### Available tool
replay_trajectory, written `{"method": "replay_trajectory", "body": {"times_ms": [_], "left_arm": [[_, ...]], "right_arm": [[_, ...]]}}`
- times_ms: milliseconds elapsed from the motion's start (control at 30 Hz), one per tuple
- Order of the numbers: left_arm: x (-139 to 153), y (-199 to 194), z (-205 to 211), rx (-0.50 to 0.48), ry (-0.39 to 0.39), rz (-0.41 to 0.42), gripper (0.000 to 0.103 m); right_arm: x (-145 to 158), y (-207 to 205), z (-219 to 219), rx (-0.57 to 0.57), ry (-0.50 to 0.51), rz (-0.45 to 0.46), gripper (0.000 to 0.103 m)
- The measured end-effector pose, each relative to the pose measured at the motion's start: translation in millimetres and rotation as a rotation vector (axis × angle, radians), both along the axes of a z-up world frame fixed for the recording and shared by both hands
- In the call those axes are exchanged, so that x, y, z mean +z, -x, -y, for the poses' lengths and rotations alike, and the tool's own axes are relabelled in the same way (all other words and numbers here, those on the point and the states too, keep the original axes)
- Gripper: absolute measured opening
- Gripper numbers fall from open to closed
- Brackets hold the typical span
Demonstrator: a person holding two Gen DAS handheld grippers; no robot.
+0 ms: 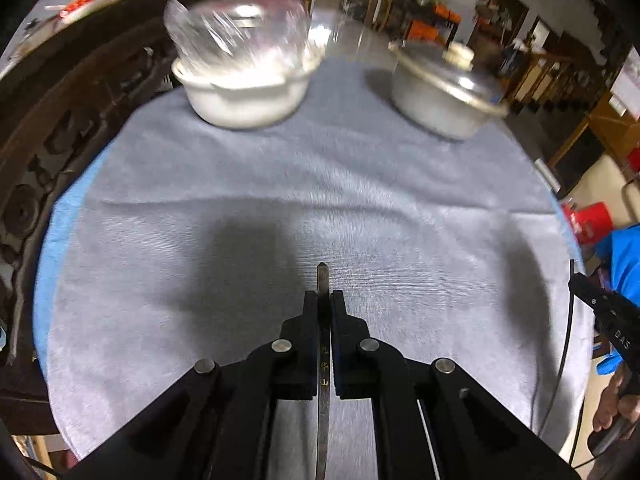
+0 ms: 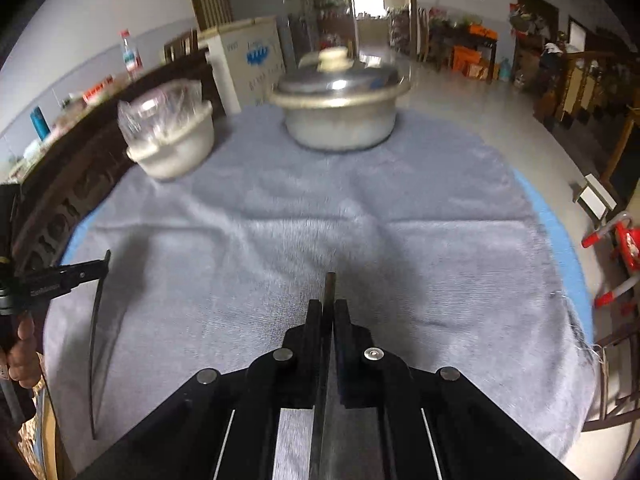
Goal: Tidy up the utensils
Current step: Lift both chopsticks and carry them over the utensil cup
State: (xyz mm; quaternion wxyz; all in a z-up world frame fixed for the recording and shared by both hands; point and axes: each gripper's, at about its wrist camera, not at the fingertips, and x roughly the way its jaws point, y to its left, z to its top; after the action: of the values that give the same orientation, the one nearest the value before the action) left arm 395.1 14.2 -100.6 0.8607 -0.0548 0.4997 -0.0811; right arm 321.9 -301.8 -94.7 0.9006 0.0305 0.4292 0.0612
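Observation:
In the left wrist view my left gripper (image 1: pixel 324 298) is shut on a flat metal utensil (image 1: pixel 323 364) seen edge-on. Its engraved handle runs between the pads and its tip pokes out ahead, above the grey cloth (image 1: pixel 280 200). In the right wrist view my right gripper (image 2: pixel 328 306) is shut on a second, darker thin metal utensil (image 2: pixel 329 288), also edge-on. At that view's left edge the left gripper (image 2: pixel 102 266) shows with its long, thin utensil (image 2: pixel 95 344) hanging down. The right gripper (image 1: pixel 576 282) appears at the left view's right edge, held by a hand.
A white bowl (image 1: pixel 244 96) holding crumpled clear plastic stands at the far left of the round table. A lidded metal pot (image 1: pixel 440 96) stands at the far right. Carved dark wooden furniture (image 1: pixel 60 120) borders the left side. A red item (image 2: pixel 624 248) sits on the floor to the right.

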Motion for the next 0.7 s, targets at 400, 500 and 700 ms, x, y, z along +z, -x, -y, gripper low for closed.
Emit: {"method": "replay_trajectory", "body": {"times_ms": [400, 500, 700], "left_arm": [[53.8, 90.7, -39.6, 0.062, 0.094, 0.197, 0.005], [62.8, 111.2, -45.0, 0.076, 0.100, 0.244, 0.005], [93.4, 160.9, -46.0, 0.090, 0.086, 0.352, 0.005]], "right_arm": [[40.1, 78.6, 18.6, -0.063, -0.102, 0.181, 0.006], [49.3, 103.5, 22.5, -0.086, -0.121, 0.228, 0.006], [64.3, 146.0, 28.2, -0.132, -0.162, 0.306, 0.006]]}}
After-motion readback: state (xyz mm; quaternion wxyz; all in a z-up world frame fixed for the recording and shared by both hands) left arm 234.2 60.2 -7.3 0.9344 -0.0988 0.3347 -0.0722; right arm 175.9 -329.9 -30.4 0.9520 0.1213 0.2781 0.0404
